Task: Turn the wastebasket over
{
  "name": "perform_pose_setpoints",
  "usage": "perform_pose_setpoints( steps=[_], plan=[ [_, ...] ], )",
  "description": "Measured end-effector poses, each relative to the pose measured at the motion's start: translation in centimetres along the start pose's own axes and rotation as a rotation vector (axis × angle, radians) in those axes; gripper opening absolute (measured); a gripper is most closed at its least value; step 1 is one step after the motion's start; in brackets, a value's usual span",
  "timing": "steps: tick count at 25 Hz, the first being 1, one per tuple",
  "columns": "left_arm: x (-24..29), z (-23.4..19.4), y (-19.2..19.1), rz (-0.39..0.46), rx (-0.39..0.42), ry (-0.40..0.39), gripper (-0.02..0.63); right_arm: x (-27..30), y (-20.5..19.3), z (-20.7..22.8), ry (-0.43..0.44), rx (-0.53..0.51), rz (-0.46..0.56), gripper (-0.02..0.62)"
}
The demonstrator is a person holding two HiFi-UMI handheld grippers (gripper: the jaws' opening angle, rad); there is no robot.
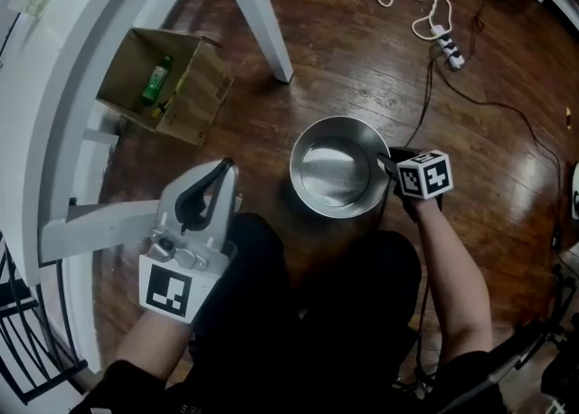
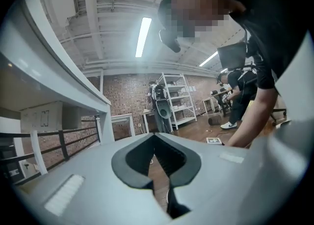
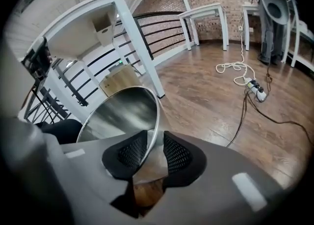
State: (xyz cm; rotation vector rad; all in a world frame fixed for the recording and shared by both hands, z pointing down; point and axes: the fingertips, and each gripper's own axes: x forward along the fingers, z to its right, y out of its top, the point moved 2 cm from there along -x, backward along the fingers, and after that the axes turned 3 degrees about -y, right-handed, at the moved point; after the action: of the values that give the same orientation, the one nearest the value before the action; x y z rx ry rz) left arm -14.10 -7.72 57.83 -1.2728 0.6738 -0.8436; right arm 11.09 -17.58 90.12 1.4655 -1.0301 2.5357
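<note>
The shiny metal wastebasket (image 1: 336,168) stands on the wooden floor with its mouth up, and I look down into its bare inside. My right gripper (image 1: 385,162) is at its right rim. In the right gripper view the thin rim of the wastebasket (image 3: 122,113) runs between the jaws of the right gripper (image 3: 153,139); both black pads stand a little off the metal, so the gripper is open. My left gripper (image 1: 226,166) hangs left of the basket, apart from it. In the left gripper view the left gripper (image 2: 155,134) has its tips together, with nothing held.
An open cardboard box (image 1: 194,100) with a green bottle (image 1: 156,80) sits at the upper left by a white table leg (image 1: 258,14). A white power strip (image 1: 450,46) and cables lie at the upper right. The person's dark-trousered legs are just below the basket.
</note>
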Motion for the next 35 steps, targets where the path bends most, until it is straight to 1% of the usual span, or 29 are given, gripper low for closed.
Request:
perform_pose_setpoints(
  steps=[3,5,7,10,12,18,20,23,26,29,31,35],
  plan=[
    [0.5,0.5,0.0,0.018,-0.005,-0.017,0.000,-0.6,0.8,0.8,-0.067,0.002,0.063,0.076],
    [0.3,0.3,-0.2,0.017,-0.005,-0.014,0.000,-1.2,1.4,2.0,-0.131,-0.027,0.101,0.048],
    [-0.1,-0.3,-0.8,0.003,-0.010,0.004,0.000,-1.5,2.0,3.0,-0.172,-0.064,0.119,0.036],
    [-0.5,-1.0,-1.6,-0.010,-0.031,0.033,0.000,-2.2,3.2,4.2,-0.206,-0.087,0.144,0.035],
    [-0.6,-1.0,-1.8,-0.011,-0.035,0.039,0.000,-2.9,4.4,4.9,-0.235,-0.100,0.170,0.035],
    [-1.2,-1.3,-1.8,-0.006,-0.019,0.043,0.000,-4.7,9.0,6.5,-0.321,-0.184,0.242,0.037],
    [-1.7,-1.8,-1.9,-0.009,-0.019,0.056,-0.001,-5.6,10.6,6.6,-0.357,-0.229,0.272,0.037],
    [-2.2,-2.3,-2.3,-0.012,-0.030,0.073,0.000,-6.5,12.2,6.1,-0.404,-0.318,0.289,0.040],
    [-2.3,-2.2,-2.6,-0.010,-0.039,0.067,0.000,-6.5,12.5,4.3,-0.407,-0.391,0.284,0.043],
    [-2.2,-1.8,-2.6,0.002,-0.042,0.048,0.000,-6.2,12.0,1.7,-0.381,-0.463,0.270,0.048],
    [-2.2,-1.6,-2.6,0.010,-0.042,0.035,0.000,-6.1,11.4,0.0,-0.340,-0.506,0.255,0.051],
    [-2.0,-1.3,-2.9,0.021,-0.059,0.017,0.000,-6.1,9.5,-3.1,-0.223,-0.591,0.193,0.067]
  ],
)
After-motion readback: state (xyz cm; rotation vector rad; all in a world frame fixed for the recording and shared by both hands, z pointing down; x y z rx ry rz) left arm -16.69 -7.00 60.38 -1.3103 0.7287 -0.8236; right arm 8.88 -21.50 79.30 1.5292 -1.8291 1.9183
